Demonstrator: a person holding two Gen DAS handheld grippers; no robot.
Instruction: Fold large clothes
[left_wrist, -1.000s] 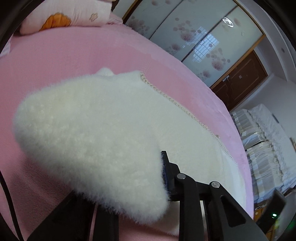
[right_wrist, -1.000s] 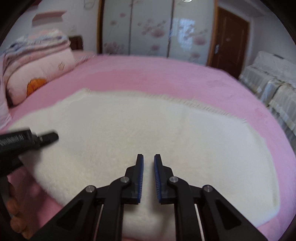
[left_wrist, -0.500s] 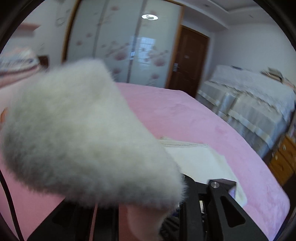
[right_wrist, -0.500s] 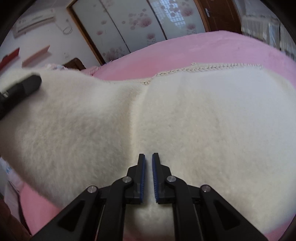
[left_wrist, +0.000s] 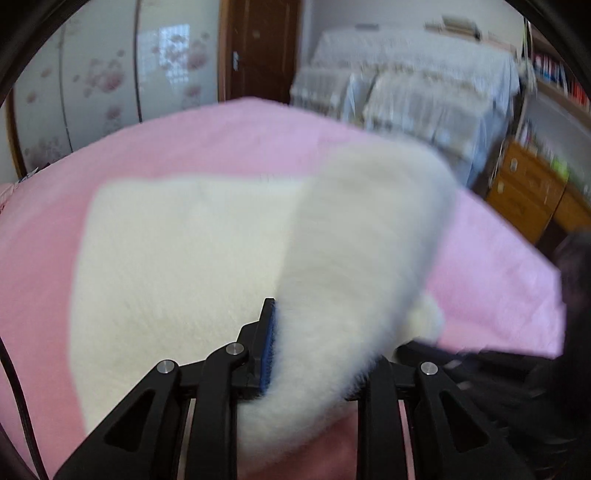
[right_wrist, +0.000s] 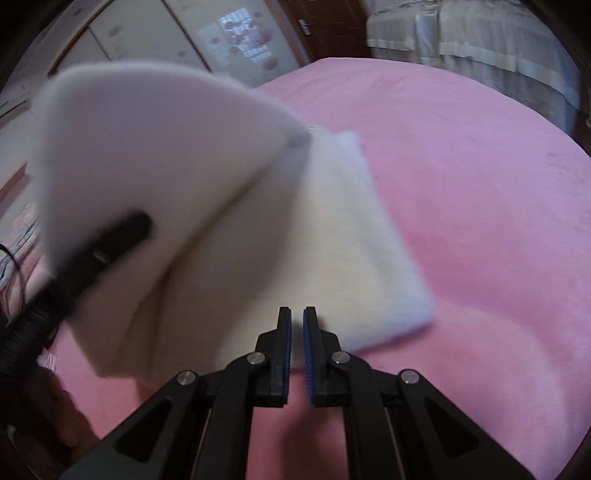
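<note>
Left tongs (left_wrist: 317, 347) clamping fleece garment (left_wrist: 177, 266), lifted

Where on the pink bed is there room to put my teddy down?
Bare pink bed lies right of the fluffy white garment in the right wrist view, reaching toward the covered sofa. Another bare strip runs between the garment's far edge and the flowery wardrobe doors. It's crowded where the left gripper lifts the garment's flap.
</note>
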